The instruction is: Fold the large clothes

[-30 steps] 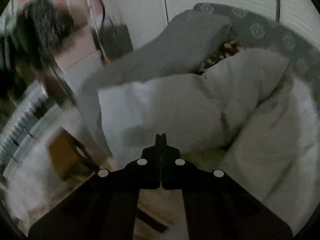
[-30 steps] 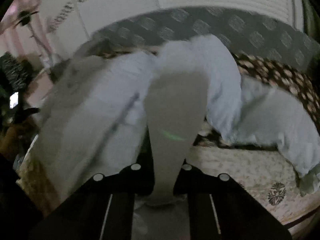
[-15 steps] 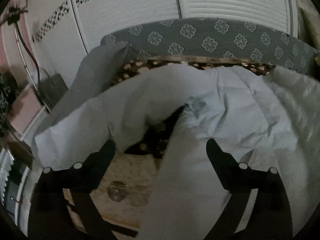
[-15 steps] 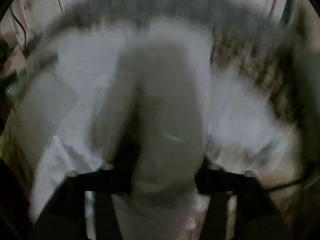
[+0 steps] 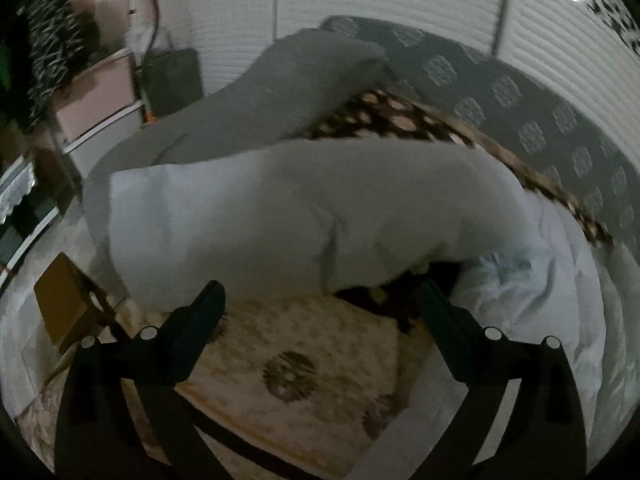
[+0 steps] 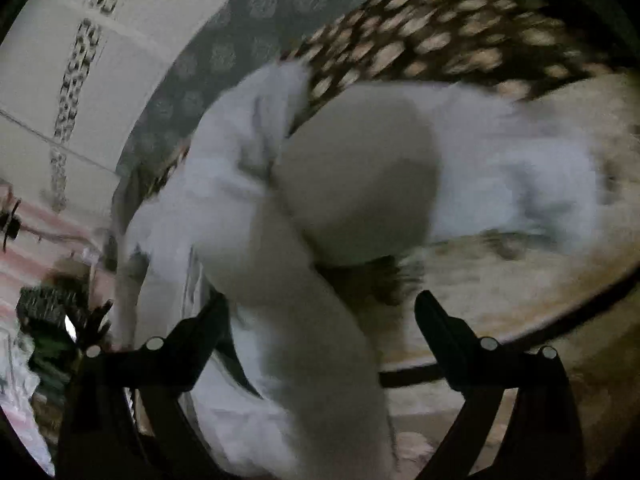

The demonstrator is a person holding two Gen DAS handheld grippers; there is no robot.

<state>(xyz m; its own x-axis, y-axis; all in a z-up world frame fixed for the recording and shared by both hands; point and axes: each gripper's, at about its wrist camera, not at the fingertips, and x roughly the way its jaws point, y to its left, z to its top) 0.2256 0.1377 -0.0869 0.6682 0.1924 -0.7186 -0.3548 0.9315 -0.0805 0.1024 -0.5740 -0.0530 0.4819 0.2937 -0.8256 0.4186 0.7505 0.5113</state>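
Released since earlier, white garment (image 5: 304, 216) slumps on bed (image 5: 304, 376); left gripper (image 5: 320, 304) and right gripper (image 6: 320, 312) gape empty. Soft, limp: regrasp at hem edge.

Non-task items only. Grey sofa backrest with medallion print (image 5: 532, 136) runs along the far side, in front of a white ribbed wall (image 5: 360, 0). Dark throw with tan spots (image 5: 396, 120) lies along the foot of the backrest. Beige patterned seat cover (image 5: 288, 364) spans the near edge. Brown box (image 5: 64, 304) off the sofa's left edge. Pink cabinet (image 5: 96, 96) and dark bin (image 5: 172, 80) at far left.
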